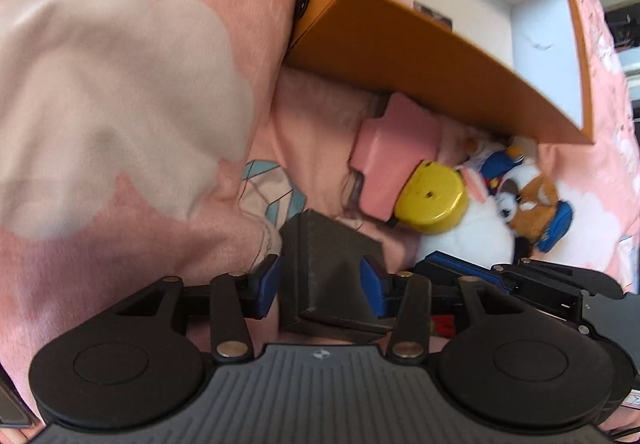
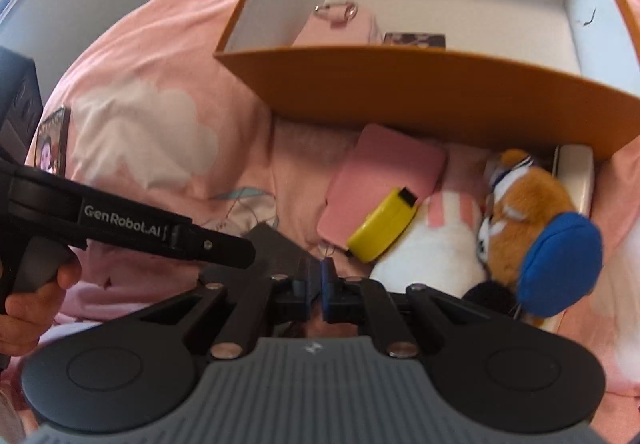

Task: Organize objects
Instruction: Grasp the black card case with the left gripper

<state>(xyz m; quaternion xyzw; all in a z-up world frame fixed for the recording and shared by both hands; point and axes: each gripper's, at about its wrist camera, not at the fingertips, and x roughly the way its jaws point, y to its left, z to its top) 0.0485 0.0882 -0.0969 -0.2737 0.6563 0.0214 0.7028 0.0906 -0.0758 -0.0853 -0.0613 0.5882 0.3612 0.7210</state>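
Note:
My left gripper is shut on a dark grey box, held just above the pink bedding. My right gripper is shut with nothing between its pads, right beside the left one and the same box. Ahead lies an orange storage box, white inside, with a pink pouch and a small card in it. In front of it lie a pink flat case, a yellow tape measure and plush toys.
A pink duvet with white clouds covers the bed. A framed photo and a dark object lie at the left in the right wrist view. A white device sits under the plush toys.

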